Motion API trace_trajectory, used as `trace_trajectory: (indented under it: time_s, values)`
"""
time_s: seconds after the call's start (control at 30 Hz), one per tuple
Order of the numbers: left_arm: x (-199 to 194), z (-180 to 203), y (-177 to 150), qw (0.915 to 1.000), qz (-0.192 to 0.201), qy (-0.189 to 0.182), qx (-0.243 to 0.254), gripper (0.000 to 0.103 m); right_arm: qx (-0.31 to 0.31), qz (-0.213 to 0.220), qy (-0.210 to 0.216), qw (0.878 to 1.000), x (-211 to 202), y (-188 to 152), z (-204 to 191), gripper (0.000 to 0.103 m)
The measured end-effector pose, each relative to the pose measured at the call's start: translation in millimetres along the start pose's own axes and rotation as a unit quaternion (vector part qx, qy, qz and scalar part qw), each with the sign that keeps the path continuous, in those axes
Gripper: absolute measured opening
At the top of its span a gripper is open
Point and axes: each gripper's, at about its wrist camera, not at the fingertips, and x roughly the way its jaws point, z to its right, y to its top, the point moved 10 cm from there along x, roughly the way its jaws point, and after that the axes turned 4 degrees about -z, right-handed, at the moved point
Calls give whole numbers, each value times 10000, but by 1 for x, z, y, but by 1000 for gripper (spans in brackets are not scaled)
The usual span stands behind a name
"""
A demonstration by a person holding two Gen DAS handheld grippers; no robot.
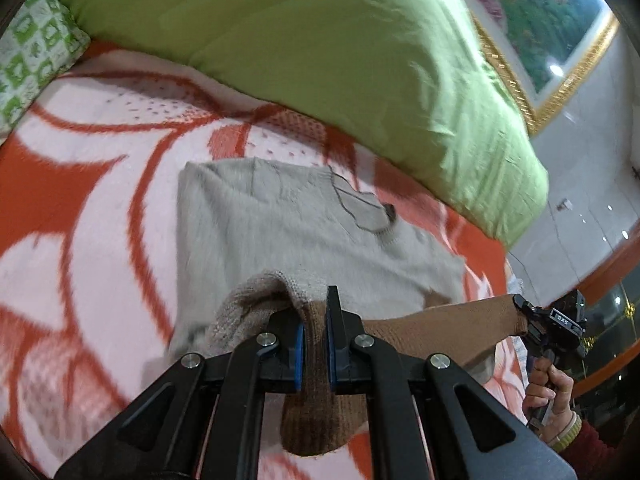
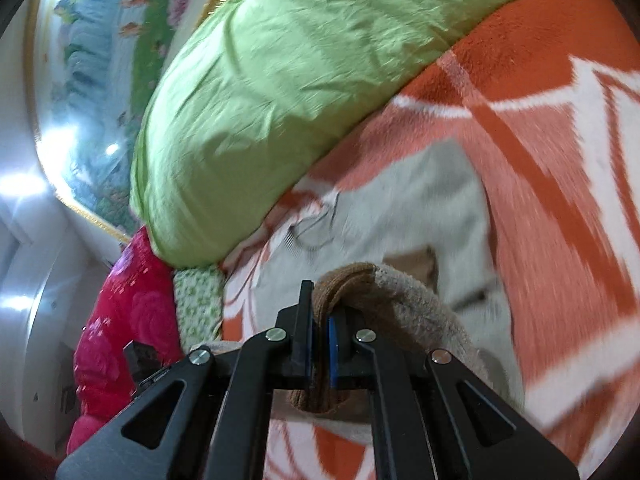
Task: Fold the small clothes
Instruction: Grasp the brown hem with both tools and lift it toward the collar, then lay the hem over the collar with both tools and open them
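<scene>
Orange-and-white patterned blanket [image 1: 100,208] covers the bed, with a big green quilt [image 1: 320,60] heaped along its far side and a gold-framed landscape picture [image 1: 560,32] on the wall behind. On the blanket lies a small grey knitted sweater [image 1: 280,220], spread flat with its neckline toward the quilt, and its brown-edged hem is lifted off the bed. The left gripper [image 1: 316,336] has its jaws closed tight on one corner of that hem, brown knit bunched between the blue pads. The right gripper [image 2: 320,328] is clamped just as tightly on the other corner, with the fabric folded over its tips. From the left camera the raised hem stretches taut across to the right gripper, and the person's right hand [image 1: 552,392] is wrapped around its handle. A red floral cover [image 2: 120,320] and a green checked cloth [image 2: 200,300] sit at the bed's edge beyond the quilt.
</scene>
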Motion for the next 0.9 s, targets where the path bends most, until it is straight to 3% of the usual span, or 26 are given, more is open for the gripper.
trace_trajectory:
  time_s: [0.27, 0.5, 0.7, 0.77, 0.83, 0.87, 0.9]
  values:
    - [72, -25, 50, 9993, -98, 287, -232, 6, 55, -164, -379, 9991, 67, 68, 37, 7]
    - [126, -53, 59, 9962, -406, 660, -385, 7, -21, -505, -981, 9939, 108, 78, 79, 7]
    - [134, -57, 57, 9957, -519, 637, -438, 14, 91, -528, -935, 9942, 107, 81, 88, 9]
    - [125, -54, 54, 9957, -573, 608, -402, 22, 231, -594, -870, 9942, 100, 82, 88, 10]
    - [107, -53, 53, 9955, -501, 754, -279, 43, 277, -554, -821, 9947, 89, 85, 86, 13]
    - [96, -53, 52, 9952, -443, 851, -207, 48, 267, -506, -799, 9952, 80, 86, 83, 15]
    - [85, -52, 50, 9948, -380, 943, -110, 56, 223, -405, -883, 9950, 70, 87, 81, 26]
